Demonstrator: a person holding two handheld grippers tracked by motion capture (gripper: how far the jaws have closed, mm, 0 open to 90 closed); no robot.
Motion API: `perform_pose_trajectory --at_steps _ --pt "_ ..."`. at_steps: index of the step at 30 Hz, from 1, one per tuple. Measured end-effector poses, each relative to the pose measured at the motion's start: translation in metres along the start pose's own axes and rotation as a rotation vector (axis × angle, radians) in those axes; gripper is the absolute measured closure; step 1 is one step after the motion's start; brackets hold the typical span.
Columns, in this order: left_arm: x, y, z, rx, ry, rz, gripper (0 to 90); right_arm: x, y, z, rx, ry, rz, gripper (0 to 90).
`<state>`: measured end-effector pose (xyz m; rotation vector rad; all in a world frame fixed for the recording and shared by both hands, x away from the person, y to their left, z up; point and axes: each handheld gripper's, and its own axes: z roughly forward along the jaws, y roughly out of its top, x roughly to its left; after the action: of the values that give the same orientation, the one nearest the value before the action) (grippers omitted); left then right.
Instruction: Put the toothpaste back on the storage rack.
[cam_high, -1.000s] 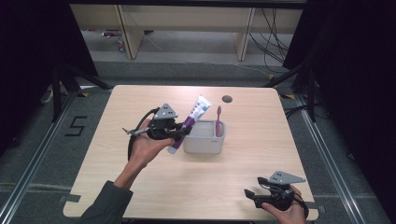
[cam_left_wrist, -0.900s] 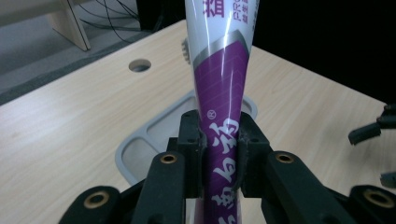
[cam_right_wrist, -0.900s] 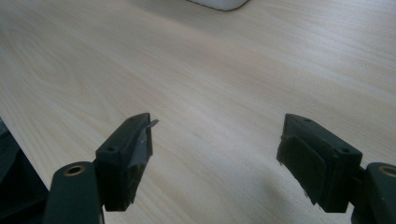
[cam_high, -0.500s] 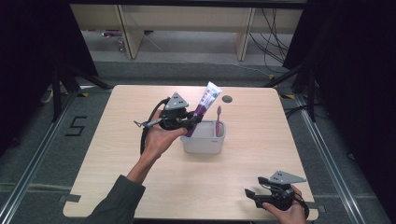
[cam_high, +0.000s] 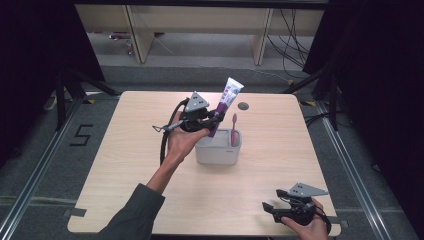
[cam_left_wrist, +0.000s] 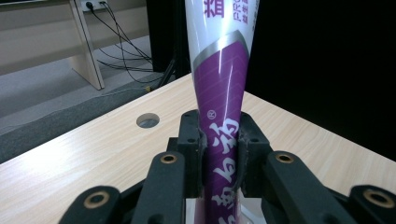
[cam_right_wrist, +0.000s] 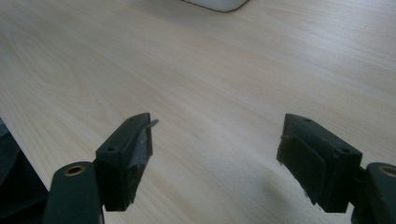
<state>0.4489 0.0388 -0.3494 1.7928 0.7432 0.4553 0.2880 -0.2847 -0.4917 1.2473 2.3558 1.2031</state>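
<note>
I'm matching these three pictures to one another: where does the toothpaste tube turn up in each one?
High view: the toothpaste tube stands tilted above the grey cup, upper middle, gripped by the left gripper.
Left gripper view: it rises up the middle, clamped between the black fingers.
Right gripper view: not in it; the right gripper is open over bare wood.
Shared landmark: the light wooden table, also at and.

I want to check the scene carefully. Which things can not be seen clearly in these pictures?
- Toothpaste tube: in the left gripper view its top is cut by the upper edge and its lower end is hidden behind the left claw.
- Toothbrush: too small in the high view to see its bristles.
- White holder: its inside is not visible; in the right gripper view only a corner shows.
</note>
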Motion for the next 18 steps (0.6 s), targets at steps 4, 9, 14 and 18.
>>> perform_pose_trajectory --at_steps 4,9,14,18 --pt "-0.001 -0.001 0.009 -0.012 0.005 0.0 75.3 0.0 0.0 0.0 -0.002 0.0 -0.002 26.1" --pt "-0.001 -0.003 0.017 -0.027 0.007 -0.012 75.2 0.0 0.0 0.0 -0.002 0.002 -0.004 26.0" --pt "0.002 -0.008 0.025 -0.038 0.005 -0.027 75.2 0.0 0.0 -0.001 -0.002 0.003 0.001 26.0" --pt "0.003 -0.015 0.032 -0.035 0.009 -0.024 75.2 0.0 0.0 0.0 0.002 0.002 -0.004 26.1"
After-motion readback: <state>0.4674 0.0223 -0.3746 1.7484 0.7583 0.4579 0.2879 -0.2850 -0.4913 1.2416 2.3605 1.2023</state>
